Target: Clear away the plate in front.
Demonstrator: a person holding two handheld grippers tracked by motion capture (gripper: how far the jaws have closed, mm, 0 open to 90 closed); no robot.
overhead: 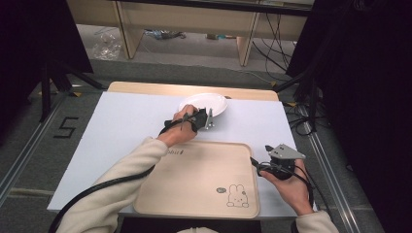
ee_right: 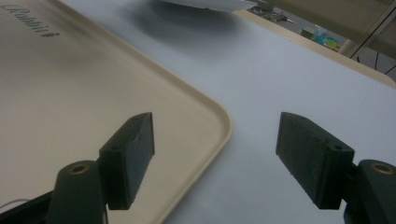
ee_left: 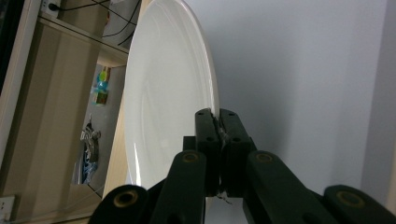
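A white plate (overhead: 209, 101) sits at the far middle of the table, beyond a pale wooden tray (overhead: 194, 170) with a rabbit drawing. My left gripper (overhead: 209, 119) is shut on the plate's near rim; in the left gripper view its jaws (ee_left: 218, 125) pinch the rim of the plate (ee_left: 168, 93). The right gripper view has the plate (ee_right: 201, 3) hovering a little above the sheet, with a dark shadow under it. My right gripper (overhead: 255, 164) is open beside the tray's right edge, and its jaws (ee_right: 215, 135) straddle the tray's rounded corner (ee_right: 223, 116) without holding anything.
A white sheet (overhead: 131, 121) covers the table top under the tray and plate. Wooden shelving (overhead: 189, 19) and cables lie on the floor beyond the table. Black curtains stand at both sides.
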